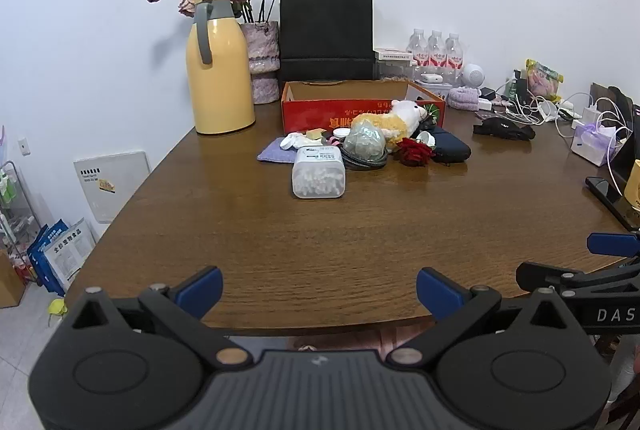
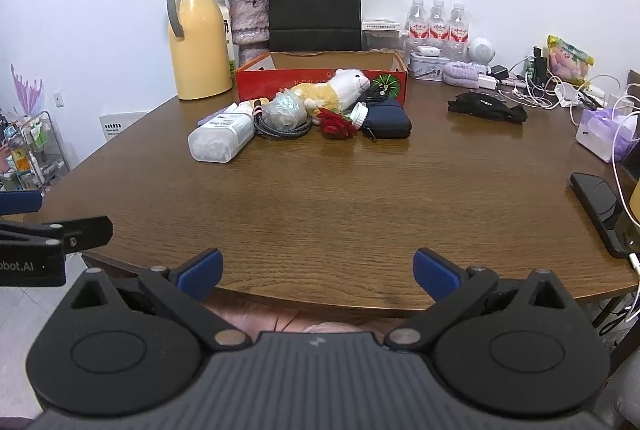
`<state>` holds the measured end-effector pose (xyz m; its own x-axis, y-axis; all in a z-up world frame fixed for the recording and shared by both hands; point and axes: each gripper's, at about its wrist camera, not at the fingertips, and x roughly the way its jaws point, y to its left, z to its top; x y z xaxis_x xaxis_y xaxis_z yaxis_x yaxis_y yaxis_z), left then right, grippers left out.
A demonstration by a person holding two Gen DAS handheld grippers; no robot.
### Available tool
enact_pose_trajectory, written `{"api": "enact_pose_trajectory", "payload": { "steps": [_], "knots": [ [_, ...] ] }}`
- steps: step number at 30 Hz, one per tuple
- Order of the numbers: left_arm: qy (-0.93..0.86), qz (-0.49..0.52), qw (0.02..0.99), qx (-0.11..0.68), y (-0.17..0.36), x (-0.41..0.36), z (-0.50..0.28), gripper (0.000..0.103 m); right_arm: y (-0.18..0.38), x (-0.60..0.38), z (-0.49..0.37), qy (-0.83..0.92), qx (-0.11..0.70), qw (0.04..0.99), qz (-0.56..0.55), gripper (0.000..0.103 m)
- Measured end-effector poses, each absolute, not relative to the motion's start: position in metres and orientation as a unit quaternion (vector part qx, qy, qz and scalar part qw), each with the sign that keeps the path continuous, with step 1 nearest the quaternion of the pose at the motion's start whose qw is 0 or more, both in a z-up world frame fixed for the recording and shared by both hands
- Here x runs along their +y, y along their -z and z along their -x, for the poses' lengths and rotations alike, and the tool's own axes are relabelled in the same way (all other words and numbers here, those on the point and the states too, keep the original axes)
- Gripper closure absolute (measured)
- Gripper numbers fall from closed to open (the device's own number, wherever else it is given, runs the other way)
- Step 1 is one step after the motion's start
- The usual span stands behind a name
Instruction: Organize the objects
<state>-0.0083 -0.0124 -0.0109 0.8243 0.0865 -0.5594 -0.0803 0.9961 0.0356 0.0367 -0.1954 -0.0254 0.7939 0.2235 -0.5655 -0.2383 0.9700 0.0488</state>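
A heap of small objects lies mid-table in front of an open red cardboard box [image 1: 320, 108] [image 2: 256, 80]: a clear cotton-swab container [image 1: 318, 172] [image 2: 220, 137], a plush llama [image 1: 390, 120] [image 2: 340, 86], a red fabric rose [image 1: 414, 151] [image 2: 336, 124], a dark blue pouch [image 1: 450, 146] [image 2: 387, 120], a coiled grey cable [image 2: 280, 129] and a crumpled clear bag [image 1: 364, 142] [image 2: 285, 109]. My left gripper [image 1: 319, 290] hovers open over the table's near edge, far from the heap. My right gripper [image 2: 318, 272] is open too, beside it, holding nothing.
A yellow thermos jug [image 1: 219, 70] [image 2: 198, 42], a vase of dried roses [image 1: 262, 58] and a black paper bag [image 1: 326, 30] stand behind the box. Water bottles [image 2: 438, 24], chargers and white cables [image 2: 536, 90] crowd the back right. A black phone [image 2: 598, 208] lies at the right edge.
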Motion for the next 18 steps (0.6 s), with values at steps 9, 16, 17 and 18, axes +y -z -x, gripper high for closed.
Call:
{"api": "enact_pose_trajectory", "payload": {
  "steps": [9,16,17,18],
  "knots": [
    [-0.046,-0.009,0.956,0.290,0.0106,-0.0125,0.0101,0.000,0.0248,-0.1950,-0.0349,-0.120,0.294,0.948,0.014,0.000],
    [-0.055,-0.019,0.957,0.283,0.0094,-0.0126,0.0060,0.000,0.0249,-0.1988,-0.0395,-0.121,0.294,0.948,0.007,0.000],
    [-0.056,-0.022,0.958,0.281,0.0118,-0.0116,0.0045,0.000,0.0256,-0.1997,-0.0407,-0.127,0.290,0.948,0.003,0.000],
    [-0.054,-0.021,0.958,0.280,0.0141,-0.0095,0.0019,0.000,0.0271,-0.2006,-0.0419,-0.134,0.283,0.950,-0.001,0.000]
  ]
}}
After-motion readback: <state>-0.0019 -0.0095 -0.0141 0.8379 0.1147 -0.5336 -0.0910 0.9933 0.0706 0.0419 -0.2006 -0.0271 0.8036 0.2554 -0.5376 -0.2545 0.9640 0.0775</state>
